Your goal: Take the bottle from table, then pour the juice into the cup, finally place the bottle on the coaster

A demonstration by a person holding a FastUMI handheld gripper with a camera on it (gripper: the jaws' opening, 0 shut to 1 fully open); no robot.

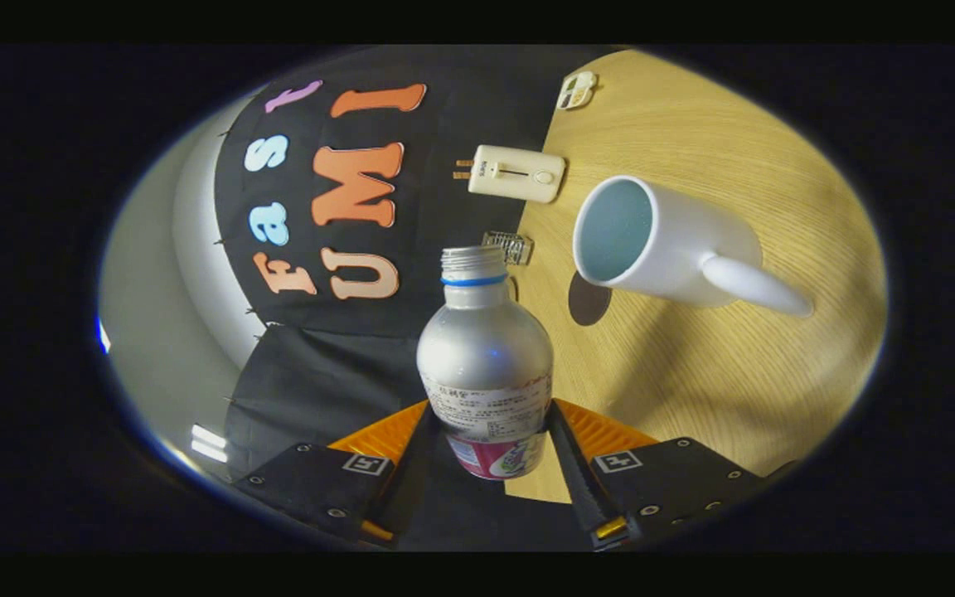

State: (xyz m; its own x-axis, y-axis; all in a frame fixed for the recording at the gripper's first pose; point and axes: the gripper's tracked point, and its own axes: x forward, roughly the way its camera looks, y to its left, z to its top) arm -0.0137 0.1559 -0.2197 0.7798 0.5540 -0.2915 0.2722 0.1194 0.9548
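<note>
Your gripper is clamped on the bottle, a finger pressing each side of its labelled lower body; cap off, open neck pointing away from the fingers, whole view rolled so the wooden table runs up the right side. The white cup sits beyond and right of the bottle's mouth, apart from it, handle toward you, with a dark round coaster just beside its rim. Farther off lie a cream plug-in device and a small wire-frame object.
</note>
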